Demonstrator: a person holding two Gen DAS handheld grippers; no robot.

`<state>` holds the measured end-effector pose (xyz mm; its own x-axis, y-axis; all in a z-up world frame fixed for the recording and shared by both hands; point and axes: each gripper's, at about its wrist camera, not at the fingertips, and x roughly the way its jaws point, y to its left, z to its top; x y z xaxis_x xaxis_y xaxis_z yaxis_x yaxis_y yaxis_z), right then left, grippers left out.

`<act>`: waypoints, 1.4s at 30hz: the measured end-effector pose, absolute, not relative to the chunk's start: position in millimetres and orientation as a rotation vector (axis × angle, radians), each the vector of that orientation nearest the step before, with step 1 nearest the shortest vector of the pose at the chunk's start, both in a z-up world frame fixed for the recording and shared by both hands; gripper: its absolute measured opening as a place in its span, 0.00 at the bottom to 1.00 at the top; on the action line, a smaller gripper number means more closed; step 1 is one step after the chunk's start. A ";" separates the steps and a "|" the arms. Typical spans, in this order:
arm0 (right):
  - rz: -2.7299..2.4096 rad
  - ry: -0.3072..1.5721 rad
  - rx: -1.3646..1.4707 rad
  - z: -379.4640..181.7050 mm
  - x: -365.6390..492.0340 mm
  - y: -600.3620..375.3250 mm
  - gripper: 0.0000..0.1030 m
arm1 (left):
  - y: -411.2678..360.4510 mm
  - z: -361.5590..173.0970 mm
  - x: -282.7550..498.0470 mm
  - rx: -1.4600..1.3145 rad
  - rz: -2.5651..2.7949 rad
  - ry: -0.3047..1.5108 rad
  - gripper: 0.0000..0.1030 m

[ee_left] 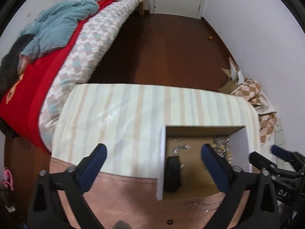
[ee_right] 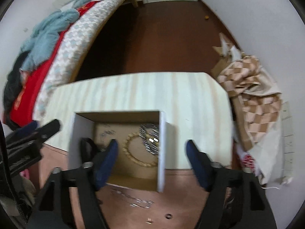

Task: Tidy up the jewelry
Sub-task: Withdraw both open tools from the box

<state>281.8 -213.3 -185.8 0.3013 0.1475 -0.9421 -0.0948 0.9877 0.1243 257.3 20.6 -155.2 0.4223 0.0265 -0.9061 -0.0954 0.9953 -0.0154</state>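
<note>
An open cardboard box [ee_right: 118,171] sits on the table, half on the striped cloth [ee_right: 133,93] and half on the pink surface [ee_right: 181,200] nearer the person, and it already holds several pieces: a gold bracelet [ee_right: 133,152] lying flat in the middle, a sparkly silver piece [ee_right: 150,139] against the right wall, and a dark strap-like item [ee_right: 86,148] along the left wall. Outside the box, just beyond its near edge, a thin silver chain [ee_right: 131,198] lies on the pink surface with its long axis running left to right; a small dark ring [ee_right: 168,216] and a tiny pale piece [ee_right: 149,220] lie nearer still. The right gripper [ee_right: 151,162] hovers with its jaws spread wide and nothing between them, one finger over the box interior. The left gripper [ee_left: 152,164] is likewise wide open and empty, straddling the box's left wall [ee_left: 162,162]. The chain lies below and slightly left of the right gripper's centre, and looks nearer to it than to the left, so the right hand seems better placed to pull back, drop and close across the chain's short width.
</note>
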 end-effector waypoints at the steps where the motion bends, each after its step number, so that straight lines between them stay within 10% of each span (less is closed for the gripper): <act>1: 0.140 1.252 0.022 -188.6 275.8 -212.9 0.90 | 20.5 -157.3 254.6 -0.055 0.090 1.133 0.99; 42: -0.018 0.875 -0.016 -37.8 96.6 -229.6 0.98 | -6.1 -36.7 88.5 -0.025 0.067 0.840 0.99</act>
